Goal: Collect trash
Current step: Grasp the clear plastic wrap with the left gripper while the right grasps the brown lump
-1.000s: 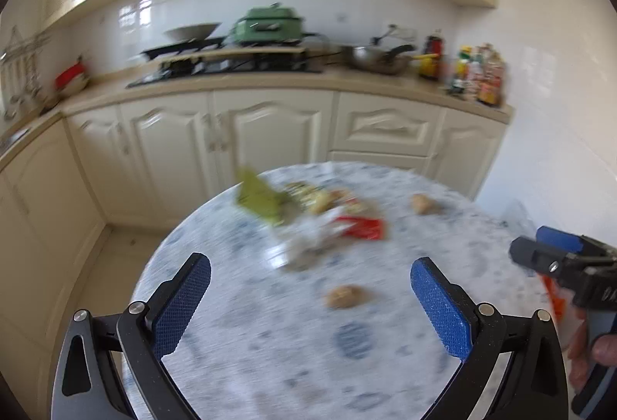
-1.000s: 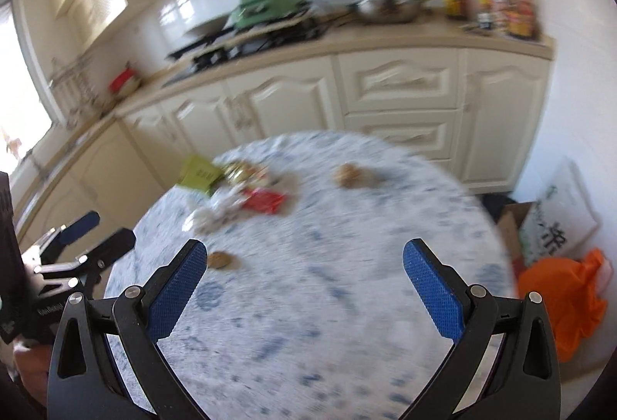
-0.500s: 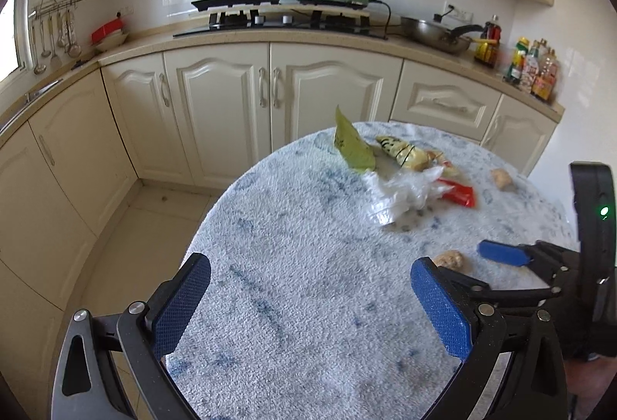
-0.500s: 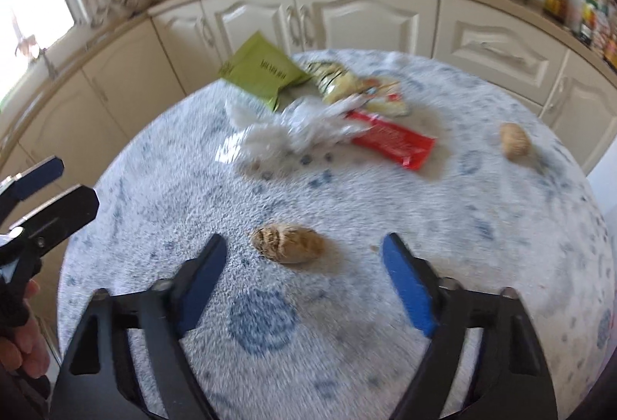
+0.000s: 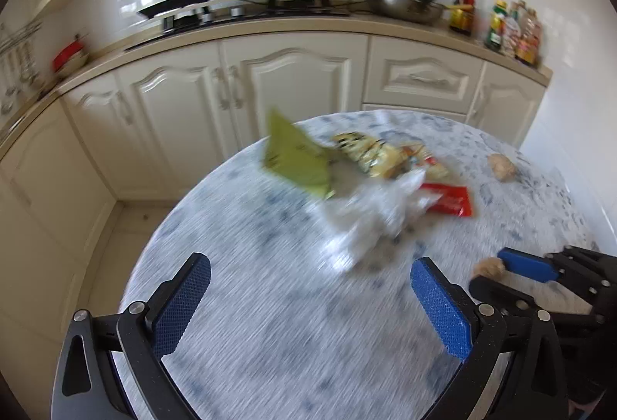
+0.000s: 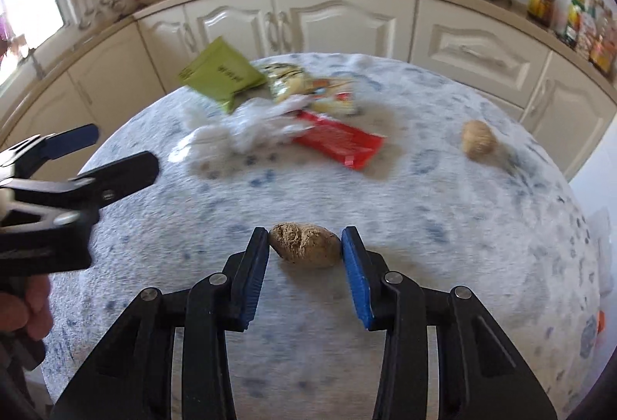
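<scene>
Right gripper (image 6: 304, 244): low centre of its view, jaws closing, pads at both ends of a brown wad (image 6: 304, 244) lying on the counter (image 6: 424, 219).
Left gripper (image 5: 308, 308): bottom of its view, jaws wide apart, nothing between them; seen at left edge in the right view.
Mid counter: white plastic (image 6: 246, 127), red wrapper (image 6: 339, 142).
Far counter: green packet (image 6: 219, 73), yellow bag (image 6: 293, 84), second wad (image 6: 479, 140) at right, apart.

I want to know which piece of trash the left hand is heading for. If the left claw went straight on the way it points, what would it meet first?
Probably the crumpled white plastic wrap, the nearest thing ahead between the open left claw's fingers; blur leaves depth unclear.
</scene>
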Action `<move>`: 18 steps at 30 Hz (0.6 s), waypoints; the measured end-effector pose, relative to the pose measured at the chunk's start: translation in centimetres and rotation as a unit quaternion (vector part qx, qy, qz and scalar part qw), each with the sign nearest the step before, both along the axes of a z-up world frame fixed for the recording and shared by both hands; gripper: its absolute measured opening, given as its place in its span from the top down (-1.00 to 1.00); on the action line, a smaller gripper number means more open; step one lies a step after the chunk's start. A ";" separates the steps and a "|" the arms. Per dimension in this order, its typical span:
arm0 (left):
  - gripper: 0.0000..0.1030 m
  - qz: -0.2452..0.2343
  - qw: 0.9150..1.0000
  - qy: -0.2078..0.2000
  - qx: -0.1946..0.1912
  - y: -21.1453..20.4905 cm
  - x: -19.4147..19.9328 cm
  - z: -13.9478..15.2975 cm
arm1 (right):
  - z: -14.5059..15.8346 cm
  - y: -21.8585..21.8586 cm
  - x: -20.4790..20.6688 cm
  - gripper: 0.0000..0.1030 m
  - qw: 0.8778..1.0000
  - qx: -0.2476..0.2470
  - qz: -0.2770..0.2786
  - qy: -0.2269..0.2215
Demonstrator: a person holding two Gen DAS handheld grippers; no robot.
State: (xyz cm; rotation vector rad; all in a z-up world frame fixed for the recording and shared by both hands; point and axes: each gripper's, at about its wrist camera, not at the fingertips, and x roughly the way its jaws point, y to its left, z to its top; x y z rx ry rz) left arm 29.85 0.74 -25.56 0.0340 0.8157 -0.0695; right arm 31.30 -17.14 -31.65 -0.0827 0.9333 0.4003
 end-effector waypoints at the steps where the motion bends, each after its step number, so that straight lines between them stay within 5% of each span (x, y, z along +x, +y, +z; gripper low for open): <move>1: -0.99 -0.004 1.000 0.006 0.005 -0.8 1.0 -0.4 | 0.2 -0.5 0.2 0.23 1.000 0.002 -0.004 0.000; 7: -0.88 -0.030 0.998 0.042 0.028 -4.0 6.9 -3.4 | 1.3 -2.6 0.7 0.23 1.000 0.012 -0.021 -0.005; 10: -0.21 -0.039 0.998 0.047 -0.012 -4.0 8.1 -3.8 | 1.5 -3.7 0.6 0.23 0.999 0.018 -0.030 -0.003; 11: 0.23 -0.039 0.998 0.046 -0.016 -4.0 8.2 -3.7 | 1.6 -4.0 0.5 0.23 0.999 0.019 -0.033 -0.005; 12: 0.45 -0.043 0.997 0.049 -0.031 -3.8 8.3 -3.6 | 1.8 -4.4 0.2 0.23 0.999 0.021 -0.036 -0.005; 18: 0.53 -0.044 0.996 0.037 -0.074 -2.7 6.7 -3.2 | 2.8 -6.0 -1.6 0.23 0.998 0.038 -0.050 -0.011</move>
